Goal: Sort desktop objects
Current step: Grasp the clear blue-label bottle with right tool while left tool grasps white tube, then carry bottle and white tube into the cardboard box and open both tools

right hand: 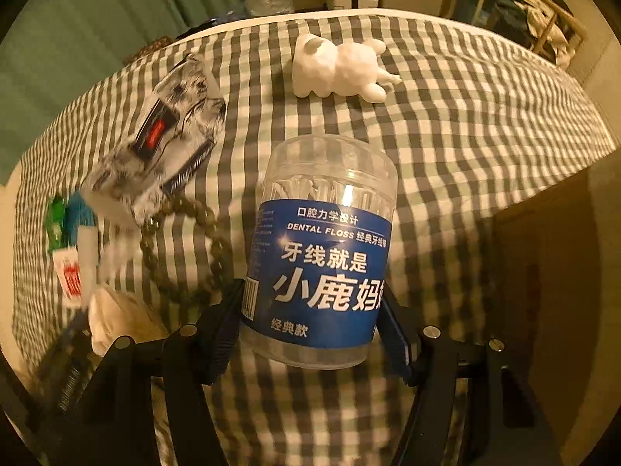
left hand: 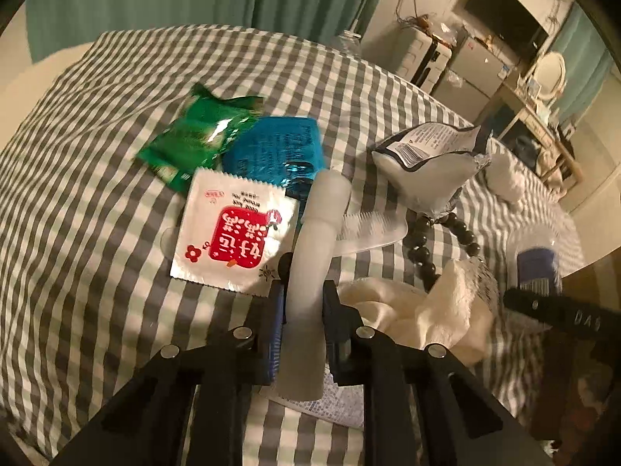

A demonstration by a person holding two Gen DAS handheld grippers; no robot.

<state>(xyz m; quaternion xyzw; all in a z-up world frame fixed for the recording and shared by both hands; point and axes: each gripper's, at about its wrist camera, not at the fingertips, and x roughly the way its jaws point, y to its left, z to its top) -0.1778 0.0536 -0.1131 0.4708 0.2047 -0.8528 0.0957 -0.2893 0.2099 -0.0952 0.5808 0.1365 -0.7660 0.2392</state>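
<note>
Left hand-held gripper (left hand: 303, 310): in left wrist view, black arms reach forward from the lower frame, blue-padded fingers (left hand: 274, 334) closed in tight on both sides of a frosted white tube (left hand: 310, 268).
Left tilt: tube runs lengthwise between the fingers, leaning slightly right at its far end.
Right hand-held gripper (right hand: 312, 322): jaws spread wide, pads (right hand: 223, 330) pressed against both sides of a clear dental floss jar (right hand: 322, 256).
Right pose: jar held lifted, leaning slightly to the right.
</note>
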